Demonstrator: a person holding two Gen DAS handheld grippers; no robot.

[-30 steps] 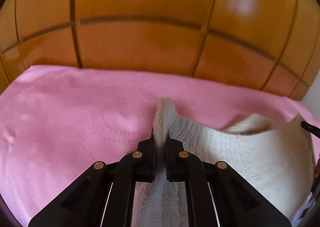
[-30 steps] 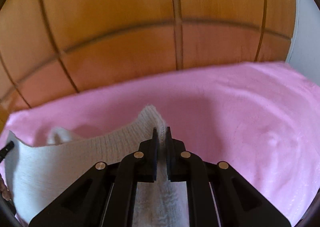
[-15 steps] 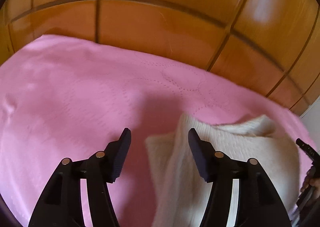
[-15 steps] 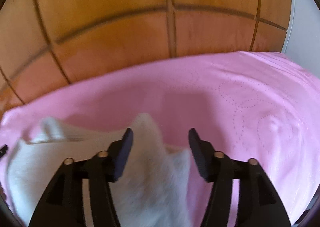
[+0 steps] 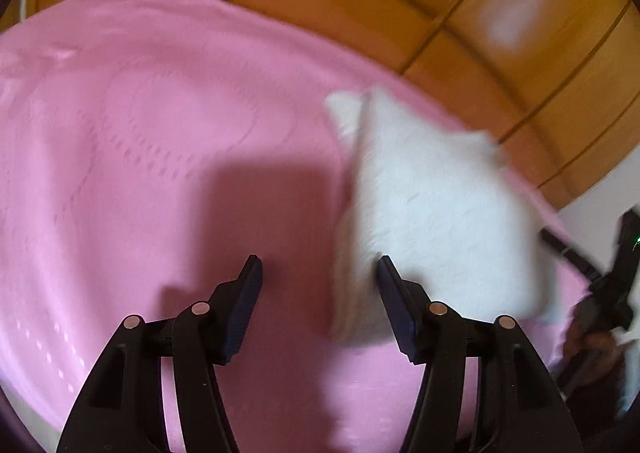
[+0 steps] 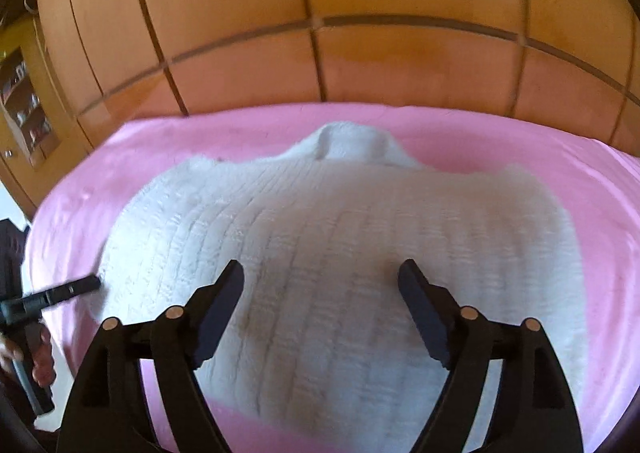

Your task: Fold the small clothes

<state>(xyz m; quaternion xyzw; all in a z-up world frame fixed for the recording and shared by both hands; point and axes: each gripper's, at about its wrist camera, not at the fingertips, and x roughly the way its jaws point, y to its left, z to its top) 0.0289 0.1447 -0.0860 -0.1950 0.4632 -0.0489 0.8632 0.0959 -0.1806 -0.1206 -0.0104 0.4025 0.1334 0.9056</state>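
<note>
A white knitted sweater lies spread flat on the pink bed sheet, its collar at the far end. My right gripper hovers over the sweater's middle, its jaws opening and gripping nothing. In the left wrist view the sweater lies to the right. My left gripper stands open over the sheet, and the sweater's near left edge reaches in beside its right finger without being pinched. Each view shows the other gripper's finger at its edge.
An orange-brown panelled wooden wall rises behind the bed. A shelf niche sits at far left, and a white wall at right. A person's hand holds the left gripper's handle.
Both grippers were shut on the sweater's lifted edge and have let go and opened. The sweater has dropped flat on the sheet. The left gripper has swung off to the sweater's left side.
</note>
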